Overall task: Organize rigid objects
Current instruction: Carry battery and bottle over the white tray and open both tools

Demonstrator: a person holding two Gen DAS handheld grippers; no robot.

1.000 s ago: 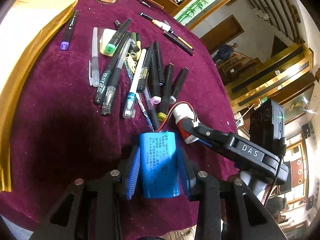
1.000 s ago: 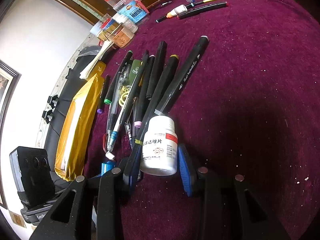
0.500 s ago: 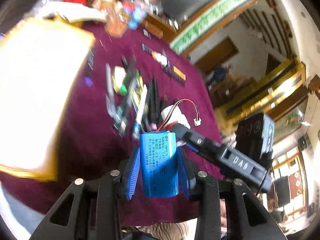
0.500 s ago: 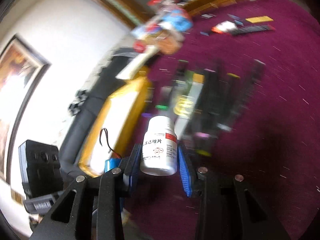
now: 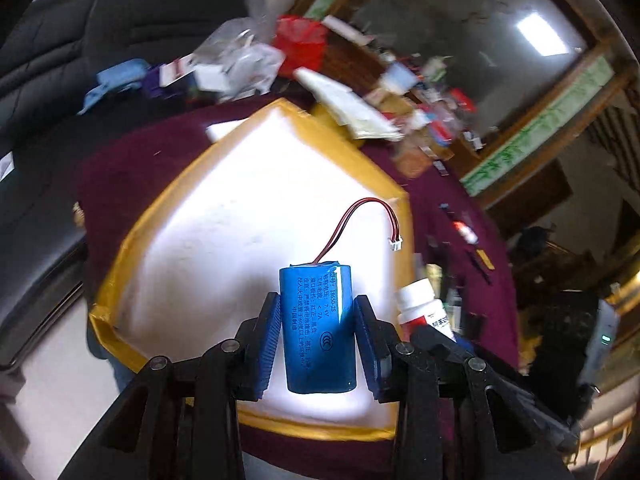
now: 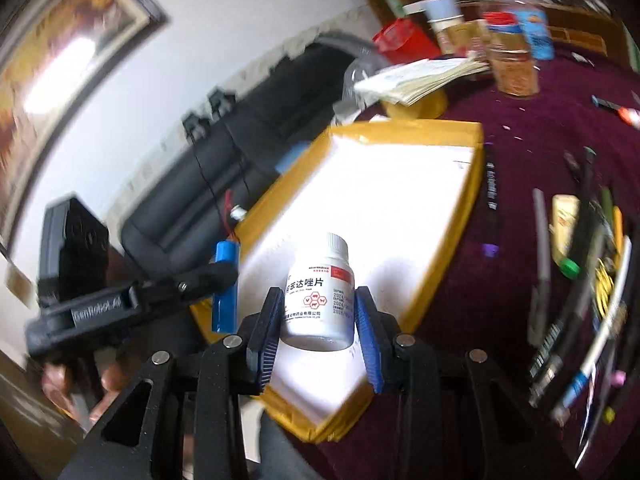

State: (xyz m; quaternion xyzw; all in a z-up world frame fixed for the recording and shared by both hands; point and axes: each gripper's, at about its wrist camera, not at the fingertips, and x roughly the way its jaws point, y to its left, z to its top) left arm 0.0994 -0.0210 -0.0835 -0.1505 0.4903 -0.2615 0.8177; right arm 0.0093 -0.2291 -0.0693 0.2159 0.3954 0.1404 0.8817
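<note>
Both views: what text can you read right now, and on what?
"18650-2S", "7.4V": blue battery in the left claw; remaining lines too small.
"GenRobot.AI": left claw's body, right view.
White bottle in the right claw: Chinese label, fine print blurred.

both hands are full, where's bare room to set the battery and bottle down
The white tray inside its gold rim is bare, below the blue battery and white bottle. Crowded: the pen pile to its right and the clutter at the far end.

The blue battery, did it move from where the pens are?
Yes. The blue battery, clamped in the left gripper, was carried off the pen pile and now hangs over the gold-edged white tray.
</note>
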